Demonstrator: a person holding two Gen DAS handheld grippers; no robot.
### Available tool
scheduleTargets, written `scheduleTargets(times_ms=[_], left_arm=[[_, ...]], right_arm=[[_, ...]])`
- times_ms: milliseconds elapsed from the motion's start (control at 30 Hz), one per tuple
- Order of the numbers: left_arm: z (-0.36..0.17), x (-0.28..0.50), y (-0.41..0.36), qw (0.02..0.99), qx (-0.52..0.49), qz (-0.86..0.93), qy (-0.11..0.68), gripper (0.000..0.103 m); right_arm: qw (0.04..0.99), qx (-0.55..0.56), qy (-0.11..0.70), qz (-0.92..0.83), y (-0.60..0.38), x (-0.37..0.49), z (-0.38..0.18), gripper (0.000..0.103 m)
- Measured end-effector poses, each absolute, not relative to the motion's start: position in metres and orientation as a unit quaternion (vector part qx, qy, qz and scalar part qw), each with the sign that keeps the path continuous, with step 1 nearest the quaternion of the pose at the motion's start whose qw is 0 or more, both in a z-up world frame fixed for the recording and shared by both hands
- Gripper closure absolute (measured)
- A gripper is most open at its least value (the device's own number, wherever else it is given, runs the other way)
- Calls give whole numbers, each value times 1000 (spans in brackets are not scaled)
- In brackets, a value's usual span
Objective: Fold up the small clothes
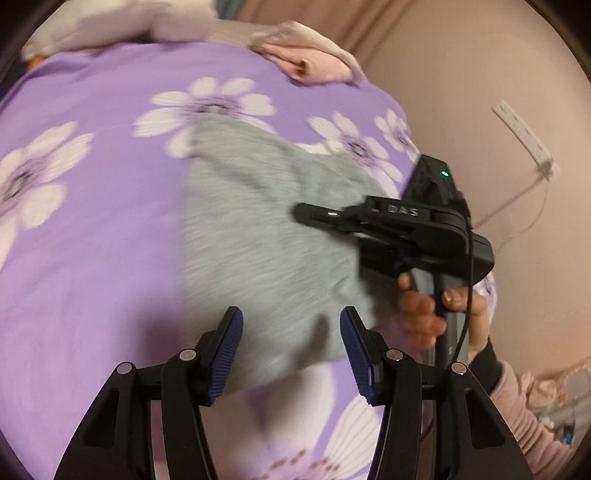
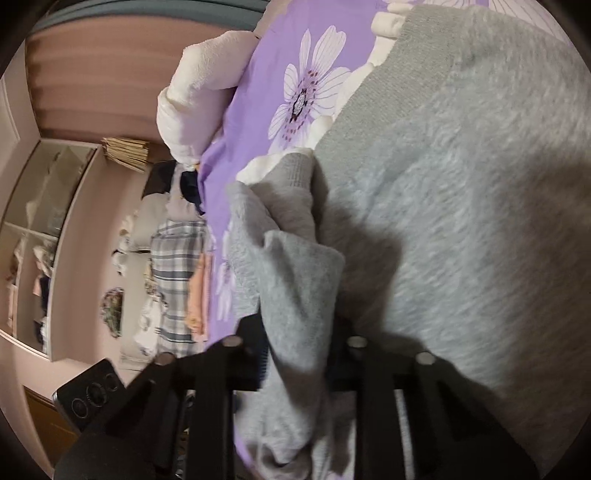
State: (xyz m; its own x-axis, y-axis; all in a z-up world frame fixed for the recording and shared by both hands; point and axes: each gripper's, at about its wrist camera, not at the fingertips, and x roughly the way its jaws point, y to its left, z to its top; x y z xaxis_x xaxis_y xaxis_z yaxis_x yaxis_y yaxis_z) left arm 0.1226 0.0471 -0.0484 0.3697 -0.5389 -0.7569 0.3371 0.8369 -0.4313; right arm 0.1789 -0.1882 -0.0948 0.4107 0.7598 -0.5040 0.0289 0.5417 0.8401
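A grey fleece garment lies spread on the purple flowered bedsheet. My left gripper hangs open just above the garment's near edge, and its blue pads stand apart without pressing the cloth. In the left wrist view my right gripper reaches in from the right over the garment, with a hand on its handle. In the right wrist view the right gripper is shut on a bunched fold of the grey garment. The cloth hides its pads.
Folded pink clothes and a white plush lie at the bed's far edge. A power strip hangs on the wall to the right. Beyond the bed are shelves, a plaid cloth and a phone.
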Motion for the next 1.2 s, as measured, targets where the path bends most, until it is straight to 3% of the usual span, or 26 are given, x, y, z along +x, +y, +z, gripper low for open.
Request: scheduleTargets(times_ms=[133,433,567,733,1000,1200], left_arm=[[-52,115,80,822,-129,-236,502,50],[-42,117,90,829,-144,-238,486,50],[-42,121,78,823,-138,-253,489,50],[-28,132,41,827,-111,-274,478,50],[8,149,-47,842,-32,-340,417,50],[-25,155,-80,826,28,-335,452,50]], right_arm=[[781,351,460,237,-180,179,-68,93],[855,290,380,203,-240,183,30,94],[857,282,396,171,-273,186,21,93],[834,298,446,126,-299,199,-30,93],[841,295,433,135,-300,200,-39,92],[848,259,443,129,-298,200,-37,90]])
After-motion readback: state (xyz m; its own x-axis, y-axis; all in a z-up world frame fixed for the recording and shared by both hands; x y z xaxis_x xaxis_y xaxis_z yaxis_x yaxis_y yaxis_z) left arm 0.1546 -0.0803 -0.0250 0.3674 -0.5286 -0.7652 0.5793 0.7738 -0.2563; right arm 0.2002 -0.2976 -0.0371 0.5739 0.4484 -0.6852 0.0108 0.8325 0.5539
